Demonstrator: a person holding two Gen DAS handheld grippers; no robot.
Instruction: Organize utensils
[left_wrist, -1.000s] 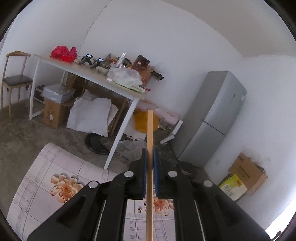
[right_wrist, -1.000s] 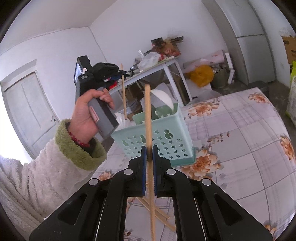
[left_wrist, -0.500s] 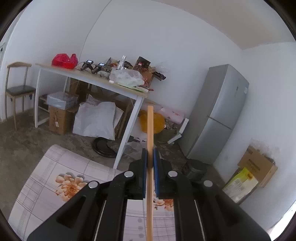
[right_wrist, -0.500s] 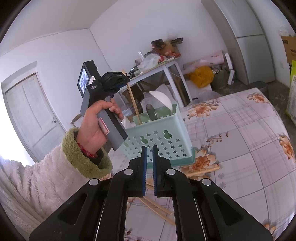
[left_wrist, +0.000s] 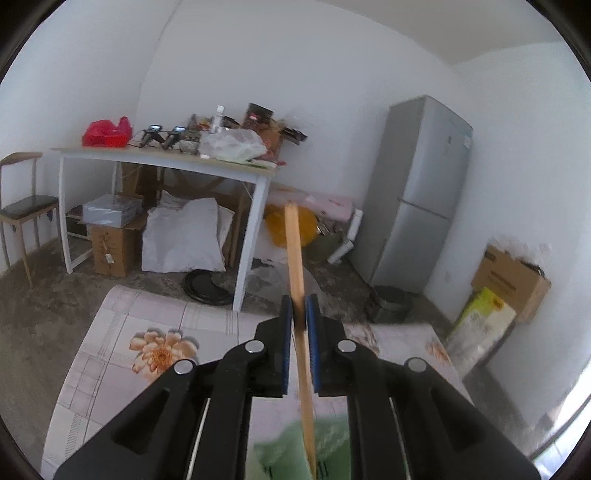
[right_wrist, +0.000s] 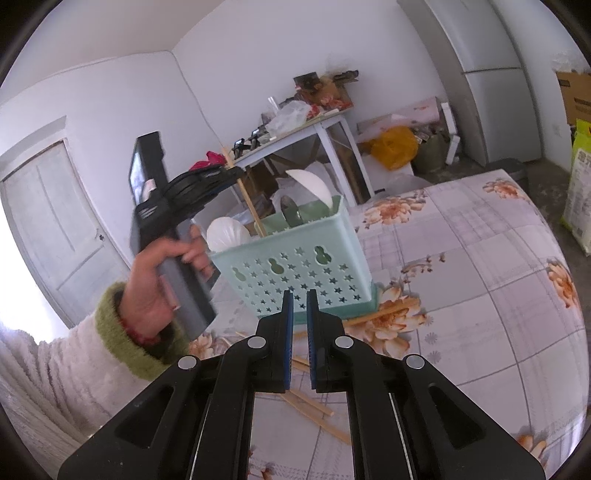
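Note:
My left gripper (left_wrist: 299, 306) is shut on a wooden chopstick (left_wrist: 295, 258); it also shows in the right wrist view (right_wrist: 236, 171), held above the mint-green utensil basket (right_wrist: 295, 266) with the chopstick (right_wrist: 251, 208) slanting down into it. The basket's rim shows blurred at the bottom of the left wrist view (left_wrist: 295, 454). The basket holds white spoons (right_wrist: 310, 186) and a green one. My right gripper (right_wrist: 300, 299) is nearly closed and empty, in front of the basket. Several chopsticks (right_wrist: 314, 410) lie on the floral tablecloth (right_wrist: 461, 295).
A white table (left_wrist: 166, 162) with clutter stands at the back wall. A grey fridge (left_wrist: 417, 192) is to the right, cardboard boxes (left_wrist: 509, 280) beside it. A chair (left_wrist: 22, 210) is at the far left. A door (right_wrist: 48, 229) shows in the right wrist view.
My right gripper has let go of its chopstick, which is gone from between its fingers. My left gripper has moved over the basket and tilted, lowering its chopstick into it.

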